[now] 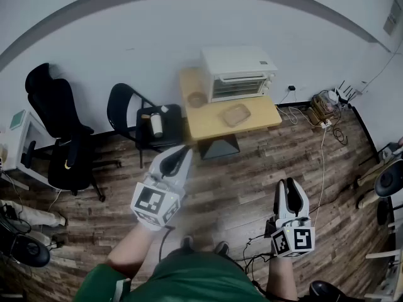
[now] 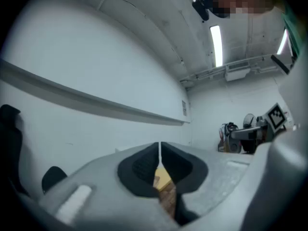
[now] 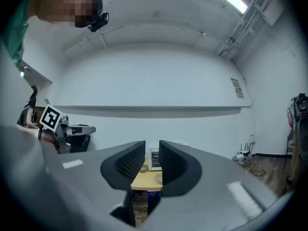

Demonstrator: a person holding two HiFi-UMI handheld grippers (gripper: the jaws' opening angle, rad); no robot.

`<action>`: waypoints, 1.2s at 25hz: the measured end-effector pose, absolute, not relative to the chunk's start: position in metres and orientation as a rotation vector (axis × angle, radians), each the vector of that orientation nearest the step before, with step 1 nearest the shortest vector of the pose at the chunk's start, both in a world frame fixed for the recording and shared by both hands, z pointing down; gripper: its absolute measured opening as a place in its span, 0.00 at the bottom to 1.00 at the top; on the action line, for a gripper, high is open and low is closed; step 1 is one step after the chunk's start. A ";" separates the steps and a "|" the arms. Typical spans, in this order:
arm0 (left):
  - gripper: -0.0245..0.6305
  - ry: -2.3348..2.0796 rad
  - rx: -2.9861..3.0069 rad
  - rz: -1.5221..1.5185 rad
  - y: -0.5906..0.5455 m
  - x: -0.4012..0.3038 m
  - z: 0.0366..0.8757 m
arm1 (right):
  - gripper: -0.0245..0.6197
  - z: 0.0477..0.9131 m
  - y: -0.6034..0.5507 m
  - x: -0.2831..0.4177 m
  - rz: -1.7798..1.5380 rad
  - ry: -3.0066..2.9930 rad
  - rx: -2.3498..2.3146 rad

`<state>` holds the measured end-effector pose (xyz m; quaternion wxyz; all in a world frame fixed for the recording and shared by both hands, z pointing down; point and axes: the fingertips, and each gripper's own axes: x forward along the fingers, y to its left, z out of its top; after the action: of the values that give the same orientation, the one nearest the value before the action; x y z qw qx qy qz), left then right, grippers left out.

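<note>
L gripper (image 1: pixel 181 151): held in mid-air over wood floor (image 1: pixel 239 168), jaws pressed together with only a hairline gap at the tips, nothing btwn them. R gripper (image 1: pixel 287 184): lower and off to the right, also in mid-air, jaws a narrow slot apart, pads parallel, empty. Both point twd small wooden table (image 1: pixel 201 124) against the white wall, well apart from either tool. On table: white toaster oven (image 1: pixel 238 74) at back, small bowl (image 1: pixel 197 99) to its left, flat tray (image 1: pixel 235 114) in front. Black folding chair (image 1: pixel 129 109) just left of table, w/ pale bottle (image 1: pixel 156 125) on seat. Black office chair (image 1: pixel 60 131) further left.
</note>
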<state>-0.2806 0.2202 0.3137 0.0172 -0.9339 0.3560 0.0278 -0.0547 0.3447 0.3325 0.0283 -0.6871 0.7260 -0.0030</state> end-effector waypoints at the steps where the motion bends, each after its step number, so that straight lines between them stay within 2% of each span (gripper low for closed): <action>1: 0.06 1.105 -2.903 0.088 0.221 -0.283 0.313 | 0.18 0.332 0.345 -0.057 -0.007 2.239 -2.123; 4: 0.11 1.106 -2.904 0.089 0.220 -0.291 0.310 | 0.18 0.329 0.344 -0.064 -0.001 2.235 -2.132; 7: 0.26 1.117 -2.897 0.079 0.217 -0.299 0.309 | 0.17 0.327 0.342 -0.070 0.006 2.226 -2.145; 10: 0.32 1.114 -2.905 0.081 0.216 -0.309 0.312 | 0.17 0.327 0.344 -0.076 0.014 2.212 -2.159; 20: 0.33 1.093 -2.998 0.065 0.205 -0.325 0.338 | 0.18 0.335 0.344 -0.071 -0.033 2.143 -2.239; 30: 0.33 1.209 -2.956 -0.035 0.160 -0.268 0.357 | 0.18 0.359 0.286 -0.003 -0.106 2.177 -2.133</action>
<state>-0.2684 0.1596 0.3574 -0.0260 -0.9252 0.3784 -0.0109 -0.0028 0.2863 0.3588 0.0457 -0.6987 0.7131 -0.0349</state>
